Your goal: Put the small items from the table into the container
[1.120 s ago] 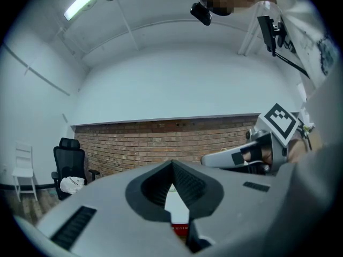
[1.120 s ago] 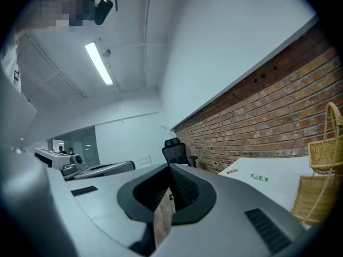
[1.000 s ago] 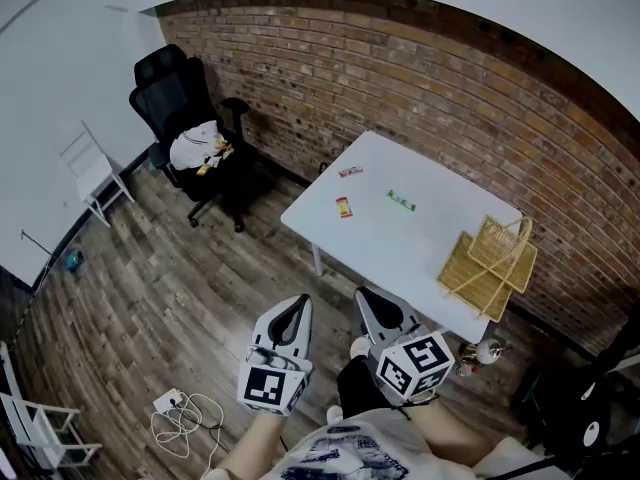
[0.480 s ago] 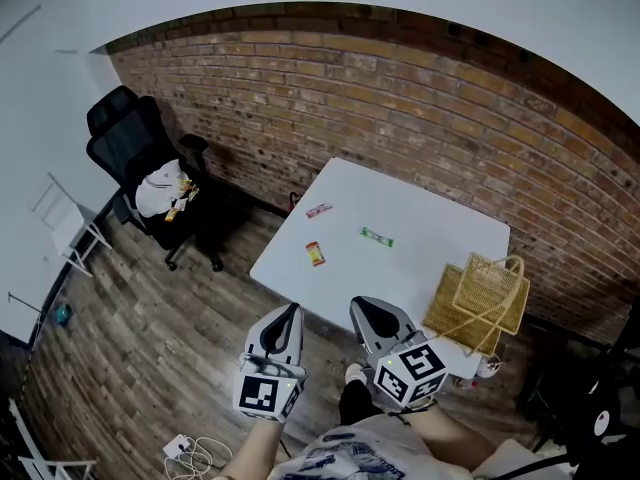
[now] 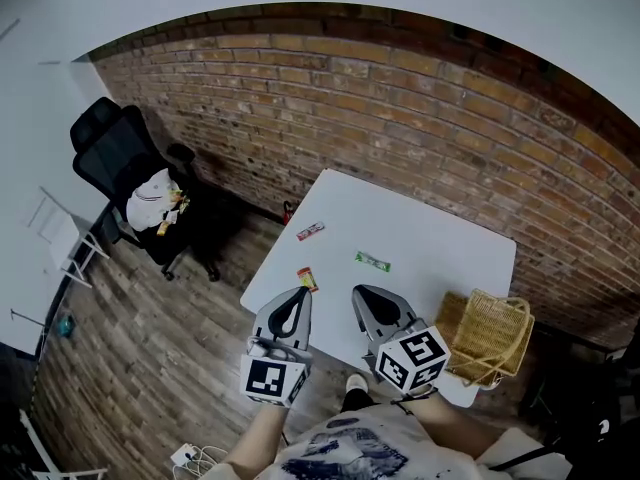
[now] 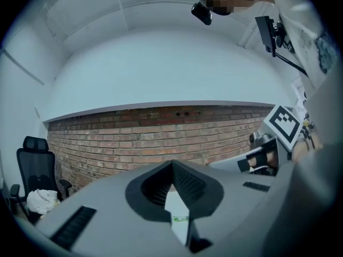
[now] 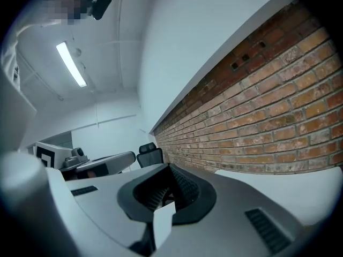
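Note:
Three small packets lie on the white table (image 5: pixel 430 243): a red-and-white one (image 5: pixel 310 231), an orange one (image 5: pixel 306 279) near the front edge, and a green one (image 5: pixel 372 261). A wicker basket (image 5: pixel 492 334) with a handle stands on the table's right front corner. My left gripper (image 5: pixel 296 298) hovers at the table's near edge, its tip just short of the orange packet, jaws shut and empty (image 6: pixel 171 164). Beside it my right gripper (image 5: pixel 362 294) reaches over the edge, shut and empty (image 7: pixel 170 167). Both point level toward the brick wall.
A brick wall (image 5: pixel 400 118) runs behind the table. A black office chair (image 5: pixel 120 163) holding a white bag (image 5: pixel 148 198) stands at the left. A white folding chair (image 5: pixel 55 238) is farther left. Cables (image 5: pixel 190 456) lie on the wooden floor.
Both grippers have travelled forward together to the table's near edge. The table, packets and basket now sit much closer. Both jaws stay shut.

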Demonstrator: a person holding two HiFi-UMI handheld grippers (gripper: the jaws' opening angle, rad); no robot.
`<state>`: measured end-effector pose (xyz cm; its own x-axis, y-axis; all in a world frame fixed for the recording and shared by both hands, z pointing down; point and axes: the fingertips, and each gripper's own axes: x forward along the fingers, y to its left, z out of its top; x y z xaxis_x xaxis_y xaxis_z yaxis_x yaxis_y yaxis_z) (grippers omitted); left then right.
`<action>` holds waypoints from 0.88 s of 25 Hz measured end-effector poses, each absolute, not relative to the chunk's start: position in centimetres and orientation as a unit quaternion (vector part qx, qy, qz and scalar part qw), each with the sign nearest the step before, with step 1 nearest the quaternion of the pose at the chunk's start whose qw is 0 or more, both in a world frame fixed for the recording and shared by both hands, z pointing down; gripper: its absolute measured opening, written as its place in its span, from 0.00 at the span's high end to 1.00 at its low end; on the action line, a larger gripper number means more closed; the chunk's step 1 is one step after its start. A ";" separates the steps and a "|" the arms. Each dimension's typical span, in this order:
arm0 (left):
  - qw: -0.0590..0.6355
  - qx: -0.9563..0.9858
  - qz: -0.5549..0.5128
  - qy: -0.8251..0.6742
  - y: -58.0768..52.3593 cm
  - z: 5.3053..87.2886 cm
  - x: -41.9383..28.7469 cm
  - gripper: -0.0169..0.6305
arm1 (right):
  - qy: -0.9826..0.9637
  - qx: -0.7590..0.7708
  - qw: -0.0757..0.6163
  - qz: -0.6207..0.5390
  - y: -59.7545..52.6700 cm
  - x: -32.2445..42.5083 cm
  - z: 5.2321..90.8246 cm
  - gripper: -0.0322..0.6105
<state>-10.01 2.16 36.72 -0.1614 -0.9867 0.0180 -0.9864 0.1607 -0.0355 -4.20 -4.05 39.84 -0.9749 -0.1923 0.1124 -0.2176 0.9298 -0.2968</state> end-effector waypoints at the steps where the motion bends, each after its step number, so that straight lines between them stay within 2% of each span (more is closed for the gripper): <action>1: 0.004 -0.650 -0.021 0.760 1.4 36.7 -10.2 0.90 | -0.981 0.107 0.040 0.158 -4.8 -4.4 39.9 0.92; 13: -0.013 -0.688 -0.027 0.725 -5.4 38.0 -11.5 0.90 | -0.967 0.173 0.039 0.180 -11.6 -4.5 41.2 0.92; 22: -0.020 -0.750 -0.029 0.661 -10.4 39.1 -15.4 0.90 | -0.947 0.264 0.037 0.180 -15.4 -7.0 42.1 0.92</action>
